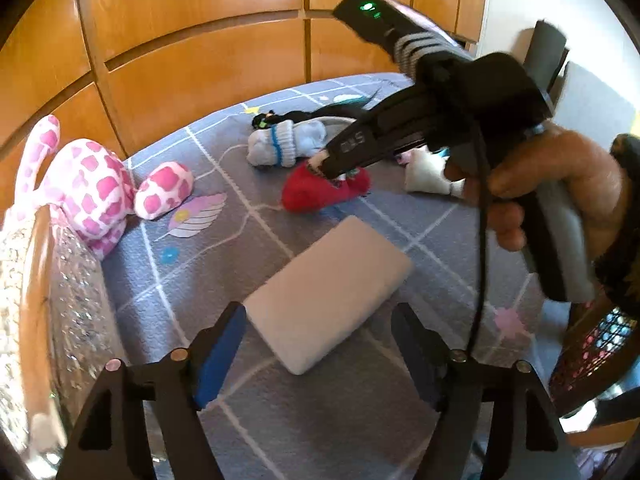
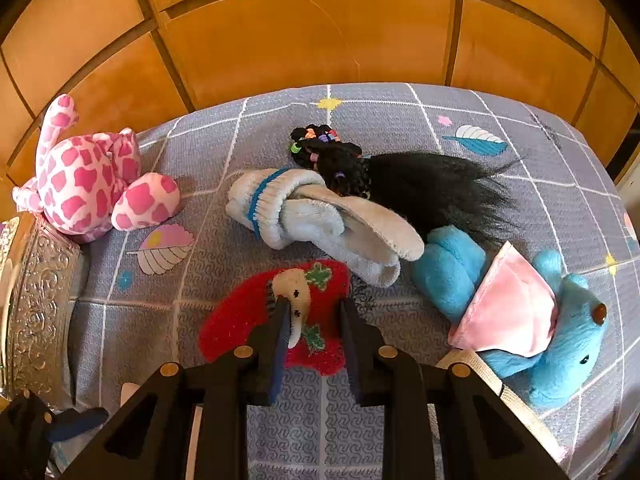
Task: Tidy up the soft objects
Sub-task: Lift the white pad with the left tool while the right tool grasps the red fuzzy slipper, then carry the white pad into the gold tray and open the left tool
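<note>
Reaching for red sock [image 2: 256,316] at lower centre, right gripper [image 2: 314,312] spread astride it, left gripper [image 1: 320,340] spread over white sponge [image 1: 328,296]; next likely closing on sock.

The left gripper [image 1: 316,354] is held low with its jaws spread wide apart, blue pads facing inward. The right gripper [image 2: 314,320] points forward and down, jaws parted by a moderate gap (nothing pinched between them). The person's right hand [image 1: 560,188] wraps the handle, fingers curled around the grip.
</note>
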Available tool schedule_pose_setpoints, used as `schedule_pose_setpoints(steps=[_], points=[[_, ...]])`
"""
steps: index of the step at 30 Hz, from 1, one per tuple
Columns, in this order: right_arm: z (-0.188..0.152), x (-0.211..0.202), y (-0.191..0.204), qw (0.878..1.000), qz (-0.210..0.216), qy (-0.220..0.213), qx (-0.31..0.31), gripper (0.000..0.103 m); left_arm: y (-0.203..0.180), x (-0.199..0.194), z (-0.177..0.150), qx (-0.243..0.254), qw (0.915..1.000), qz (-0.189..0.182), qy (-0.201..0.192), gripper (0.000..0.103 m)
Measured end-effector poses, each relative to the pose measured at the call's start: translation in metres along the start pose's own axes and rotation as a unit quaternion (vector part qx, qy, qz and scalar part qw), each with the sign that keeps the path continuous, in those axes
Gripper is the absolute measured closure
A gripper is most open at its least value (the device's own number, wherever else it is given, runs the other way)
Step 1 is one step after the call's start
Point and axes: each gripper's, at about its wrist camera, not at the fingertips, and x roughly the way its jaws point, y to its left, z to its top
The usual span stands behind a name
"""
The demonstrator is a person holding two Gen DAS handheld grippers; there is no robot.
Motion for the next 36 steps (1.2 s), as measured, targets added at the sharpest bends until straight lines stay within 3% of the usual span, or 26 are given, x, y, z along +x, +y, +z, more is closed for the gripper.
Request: schedule_pose_setpoints(steps=[7, 11, 15, 21, 26, 32, 36], points=[[0.003, 0.002, -0.006, 0.999, 0.02, 0.019, 0.024, 0.075, -0.002, 0.032, 0.014, 0.054, 0.9977, 0.006, 0.041, 0.016], [0.005, 0.003, -0.011, 0.998, 0.031, 0.027, 0.036, 0.073, 0.001, 0.054, 0.017, 0.043, 0.9961, -0.031, 0.071, 0.022], [0.004, 0.003, -0.01, 0.998, 0.031, 0.026, 0.04, 0.073, 0.005, 0.045, 0.012, 0.015, 0.9976, -0.04, 0.054, 0.032], [0.003, 0.002, 0.006, 1.0, 0.001, 0.009, -0.009, 0.079, 0.007, 0.012, -0.006, -0.027, 0.9982, -0.045, 0.03, 0.034], [0.002, 0.002, 0.003, 1.0, -0.001, 0.006, -0.006, 0.081, 0.013, -0.034, 0.001, -0.059, 0.9975, -0.033, -0.022, 0.034], [0.001, 0.005, 0.002, 1.0, 0.002, 0.016, -0.001, 0.08, 0.038, -0.095, 0.025, -0.099, 0.9909, 0.015, -0.09, 0.033], [-0.002, 0.004, 0.003, 1.0, -0.005, 0.015, -0.006, 0.079, 0.08, -0.12, 0.032, -0.153, 0.9795, 0.072, -0.109, 0.032]])
